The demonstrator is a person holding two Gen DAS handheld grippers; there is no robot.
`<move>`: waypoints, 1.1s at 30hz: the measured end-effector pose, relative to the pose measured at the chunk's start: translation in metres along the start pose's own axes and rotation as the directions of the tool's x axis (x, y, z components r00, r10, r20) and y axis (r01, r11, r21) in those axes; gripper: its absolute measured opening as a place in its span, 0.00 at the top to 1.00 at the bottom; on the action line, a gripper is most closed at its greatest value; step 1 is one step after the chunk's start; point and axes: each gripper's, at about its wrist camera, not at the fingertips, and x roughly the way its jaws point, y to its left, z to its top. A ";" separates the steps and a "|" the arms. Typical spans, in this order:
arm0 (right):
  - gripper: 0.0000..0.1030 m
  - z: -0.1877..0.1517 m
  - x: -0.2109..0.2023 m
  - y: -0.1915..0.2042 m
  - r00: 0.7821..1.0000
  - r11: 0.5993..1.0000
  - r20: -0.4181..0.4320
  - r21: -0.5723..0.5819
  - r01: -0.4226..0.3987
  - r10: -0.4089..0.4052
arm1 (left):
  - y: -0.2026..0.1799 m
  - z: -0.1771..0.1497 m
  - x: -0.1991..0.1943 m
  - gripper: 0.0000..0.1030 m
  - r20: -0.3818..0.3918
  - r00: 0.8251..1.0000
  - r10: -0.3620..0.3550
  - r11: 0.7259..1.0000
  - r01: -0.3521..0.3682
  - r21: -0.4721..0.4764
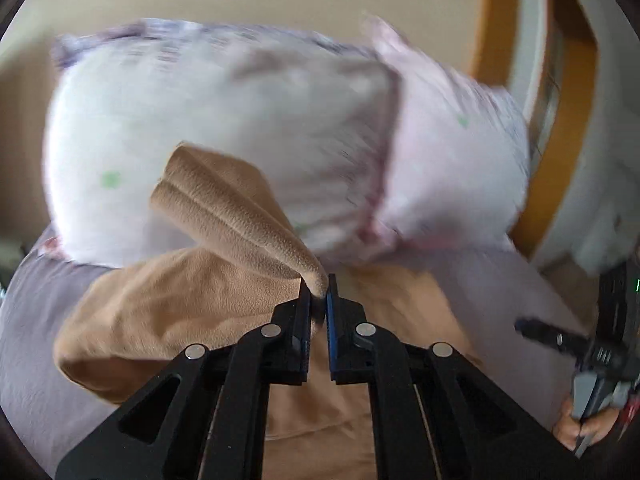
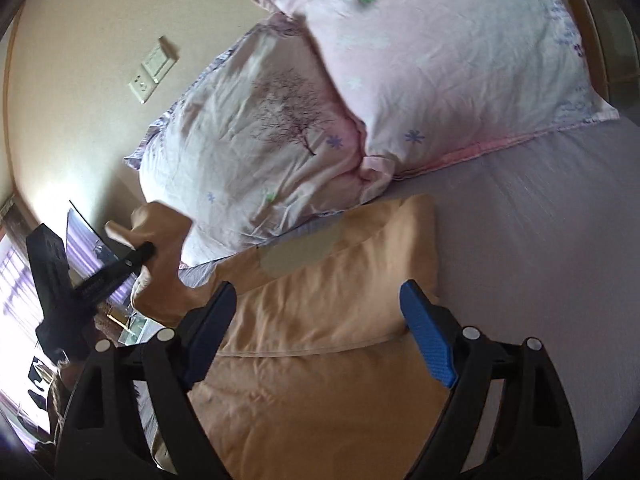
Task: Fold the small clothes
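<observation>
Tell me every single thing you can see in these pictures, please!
Garment: one, tan, fleecy, lying on the bed with one part lifted up by the left gripper.
Pillows: two, pale pink and white with tree and star prints, at the head of the bed against the wall.
Bed sheet: one, pale lilac-grey, under the garment.
Wall plates: two, cream, on the beige wall above the pillows.
Wooden frame: one, orange-brown, beside the pillows.
Left gripper: one, black with blue pads, shut on a fold of the garment.
Right gripper: one, black with blue pads, open above the garment.
Hand: one, holding the right gripper's handle.
</observation>
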 end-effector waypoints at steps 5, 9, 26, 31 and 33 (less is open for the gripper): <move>0.19 -0.003 0.005 -0.043 0.996 0.992 -0.057 0.103 0.067 -0.062 | -0.116 -0.067 0.086 0.94 -0.269 0.963 0.020 0.944 0.070 0.323; 0.24 -0.001 0.008 -0.057 0.996 0.989 -0.075 0.129 0.067 -0.058 | -0.102 -0.071 0.047 0.61 -0.235 0.971 -0.048 0.948 0.118 0.295; 0.97 0.017 0.068 -0.022 0.946 0.948 -0.104 -0.117 0.295 -0.307 | 0.099 -0.081 0.023 0.25 -0.293 0.914 0.281 0.950 -0.309 -0.053; 0.93 0.023 0.100 -0.042 0.891 0.915 -0.208 -0.101 0.391 -0.404 | 0.104 -0.086 0.021 0.27 -0.290 0.911 0.293 0.944 -0.323 -0.061; 0.76 0.016 0.090 -0.046 0.889 0.917 -0.223 -0.084 0.391 -0.399 | 0.102 -0.086 -0.003 0.27 -0.249 0.938 0.242 0.958 -0.272 -0.093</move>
